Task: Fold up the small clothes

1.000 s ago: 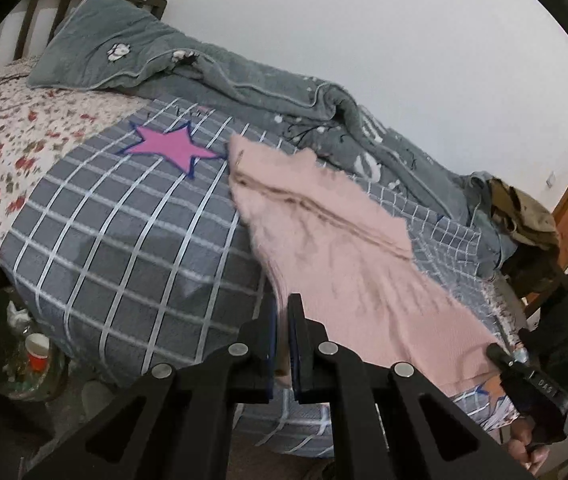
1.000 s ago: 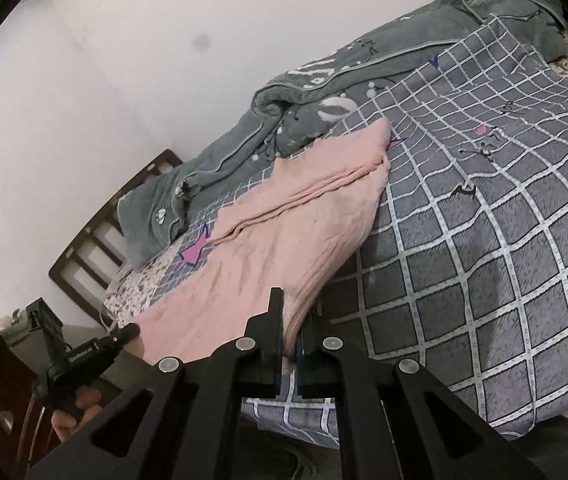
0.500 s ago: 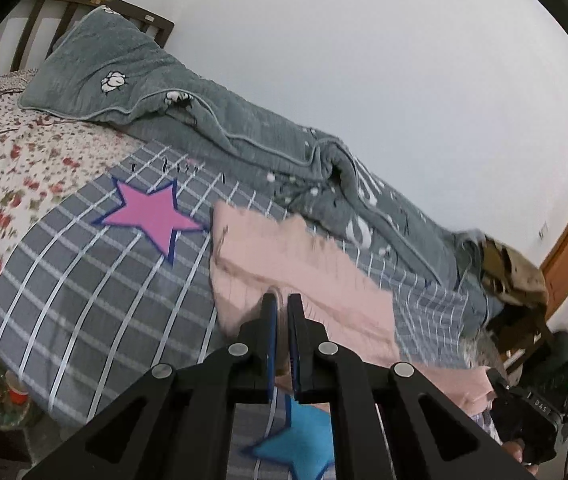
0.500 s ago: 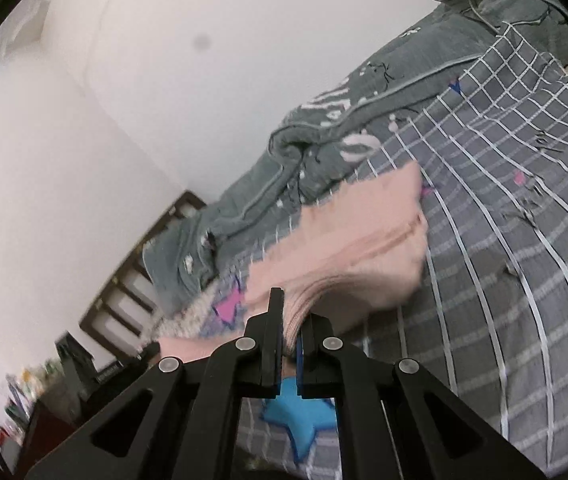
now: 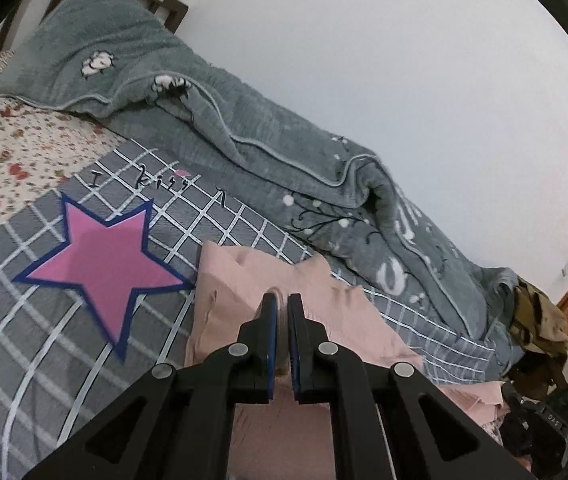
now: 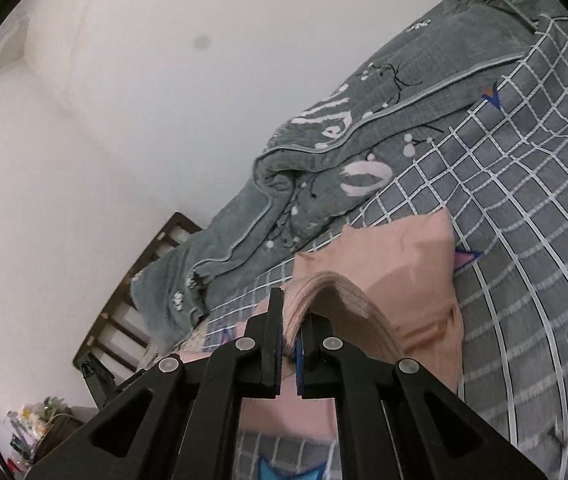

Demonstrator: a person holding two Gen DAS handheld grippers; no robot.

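Note:
A pink garment point(image 5: 228, 300) lies on the grey checked bedspread point(image 5: 36, 344), doubled over on itself. My left gripper point(image 5: 280, 304) is shut on the garment's near edge and holds it over the far part. The garment also shows in the right wrist view point(image 6: 407, 276). My right gripper point(image 6: 291, 312) is shut on its ribbed edge, which curves up out of the jaws. The part of the cloth under both grippers is hidden.
A rumpled grey-green quilt point(image 5: 284, 136) runs along the wall behind the garment. A pink star point(image 5: 100, 256) is printed on the bedspread to the left. A floral sheet point(image 5: 0, 152) and wooden headboard point(image 6: 124, 312) lie beyond. Dark clothes point(image 5: 539, 320) are piled at the right.
Both grippers have carried the garment's near edge up and forward over the bed. The garment, spread long before, is now folded over toward the quilt.

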